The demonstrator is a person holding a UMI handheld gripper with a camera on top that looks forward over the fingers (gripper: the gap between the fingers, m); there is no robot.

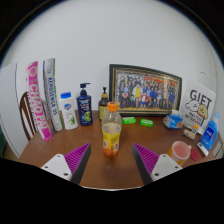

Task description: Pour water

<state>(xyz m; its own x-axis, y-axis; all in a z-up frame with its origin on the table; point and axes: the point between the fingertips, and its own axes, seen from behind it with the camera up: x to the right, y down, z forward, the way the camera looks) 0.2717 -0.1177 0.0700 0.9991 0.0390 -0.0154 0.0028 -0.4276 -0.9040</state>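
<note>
From my remote seat I take the orange-capped bottle (111, 132) as landmark: it stands upright on the wooden table (110, 172), just ahead of my gripper (112, 160), whose purple-padded fingers (77, 159) sit apart with nothing between them. Far left of the bottle I see a chair back (26, 113), then tall pink and white packages (42, 97) leaning on the wall, a white bottle (68, 110) and a dark pump bottle (85, 104). Behind the bottle stands a framed group photo (145, 91). Right of it lie green items (138, 121), a pink cup (181, 151) near my right finger, and a "GIFT" card (198, 102)
</note>
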